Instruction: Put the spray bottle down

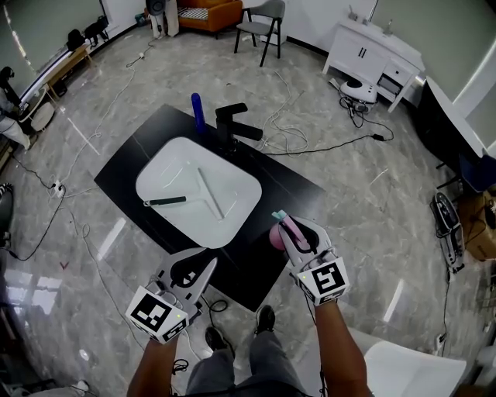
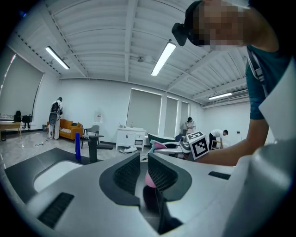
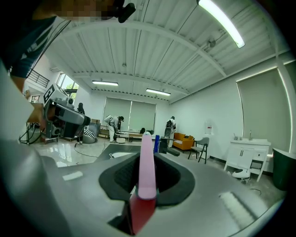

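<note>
Holding centre stage nearest the person is the right tool, clamped on the pink spray bottle. The right gripper view shows a slim pink part of the bottle pinched upright between the two dark pads. Down at the left, the left tool has its jaws only slightly apart and nothing gripped. The pink seen through that slit in the left gripper view is the bottle over at the other tool, well apart from it. From the head view the bottle hangs over the near right edge of the black surface, beside the white basin. Whether its base touches the top, I cannot tell. My read is that we are in the set-down step with the release not yet made. The next move calls for the base going flat on that bare black strip, clear of the basin rim so the bottle cannot tip in. After that the jaws must part and draw back without nudging it. Further out, a black-handled utensil and a pale stick lie inside the basin. At the far rim stand a black faucet and a blue bottle. Beyond them are grey floor, a chair and a white cabinet.
</note>
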`<state>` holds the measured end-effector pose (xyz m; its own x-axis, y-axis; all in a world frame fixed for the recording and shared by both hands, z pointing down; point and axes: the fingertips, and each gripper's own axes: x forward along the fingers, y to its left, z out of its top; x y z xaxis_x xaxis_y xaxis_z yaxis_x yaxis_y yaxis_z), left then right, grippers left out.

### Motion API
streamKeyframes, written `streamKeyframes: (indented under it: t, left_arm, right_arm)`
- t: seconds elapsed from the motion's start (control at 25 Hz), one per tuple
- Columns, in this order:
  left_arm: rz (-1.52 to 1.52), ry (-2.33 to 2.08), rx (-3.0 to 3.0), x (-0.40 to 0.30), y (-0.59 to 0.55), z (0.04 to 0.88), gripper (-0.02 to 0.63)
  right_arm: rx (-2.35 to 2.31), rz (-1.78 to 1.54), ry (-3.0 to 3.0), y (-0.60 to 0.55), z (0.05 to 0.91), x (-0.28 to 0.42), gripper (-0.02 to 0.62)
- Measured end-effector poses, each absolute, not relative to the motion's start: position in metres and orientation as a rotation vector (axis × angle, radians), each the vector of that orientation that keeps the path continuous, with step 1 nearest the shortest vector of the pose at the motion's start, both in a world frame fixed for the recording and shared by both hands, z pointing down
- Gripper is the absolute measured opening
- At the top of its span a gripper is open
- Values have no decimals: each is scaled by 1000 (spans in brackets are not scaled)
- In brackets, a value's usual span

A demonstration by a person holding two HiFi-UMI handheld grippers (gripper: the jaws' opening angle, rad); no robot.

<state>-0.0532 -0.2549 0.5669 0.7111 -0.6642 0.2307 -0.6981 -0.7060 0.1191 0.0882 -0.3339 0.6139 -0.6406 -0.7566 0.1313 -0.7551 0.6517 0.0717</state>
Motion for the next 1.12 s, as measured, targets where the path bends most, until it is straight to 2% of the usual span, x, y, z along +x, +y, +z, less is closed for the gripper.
streamKeyframes:
  t: [0.88,1.12]
  left_arm:
    - [236,-1091,2685,-59,-281,590,40]
    - [233,-1089,2690,-63,-285,584,41]
  right_arm:
    - [1229,18,-2706,-355,649,81,97]
    - [1215,20,-2706,-355,645,77,138]
